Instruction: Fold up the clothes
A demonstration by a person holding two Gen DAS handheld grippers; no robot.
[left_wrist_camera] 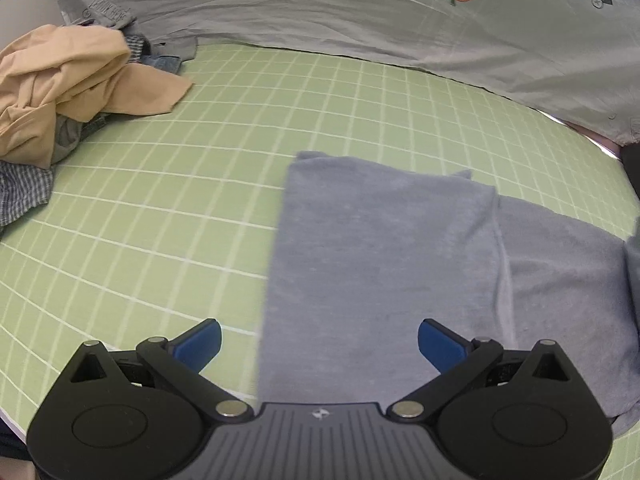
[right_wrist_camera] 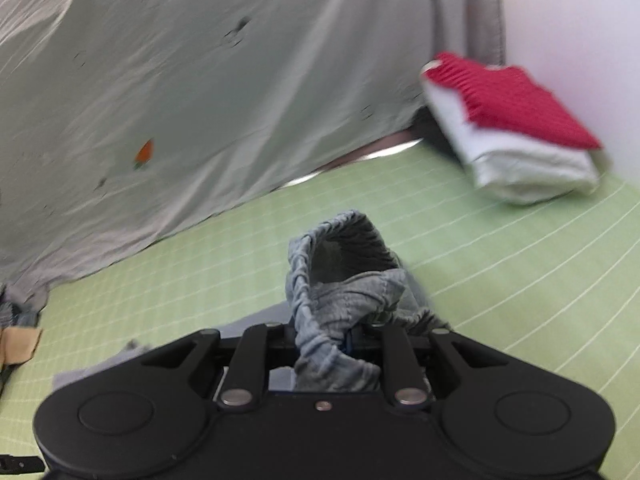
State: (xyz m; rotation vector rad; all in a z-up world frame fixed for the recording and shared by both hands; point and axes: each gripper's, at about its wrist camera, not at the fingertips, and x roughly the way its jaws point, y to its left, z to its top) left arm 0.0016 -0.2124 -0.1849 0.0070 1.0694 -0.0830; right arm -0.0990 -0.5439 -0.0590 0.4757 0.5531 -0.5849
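A grey-blue garment [left_wrist_camera: 384,264] lies partly folded on the green grid mat [left_wrist_camera: 180,184]. My left gripper [left_wrist_camera: 319,344] is open and empty, hovering over the garment's near left edge, with its blue fingertips [left_wrist_camera: 200,344] spread wide. My right gripper [right_wrist_camera: 352,340] is shut on the garment's gathered elastic waistband [right_wrist_camera: 340,280] and holds it lifted off the mat [right_wrist_camera: 520,280]. The waistband opening bunches up in front of the closed fingers, which are mostly hidden by cloth.
A pile of unfolded clothes with a tan piece [left_wrist_camera: 72,80] on top lies at the far left. A grey sheet with a carrot print [left_wrist_camera: 400,12] borders the mat's far side. A folded stack, red on white [right_wrist_camera: 512,128], sits at the far right.
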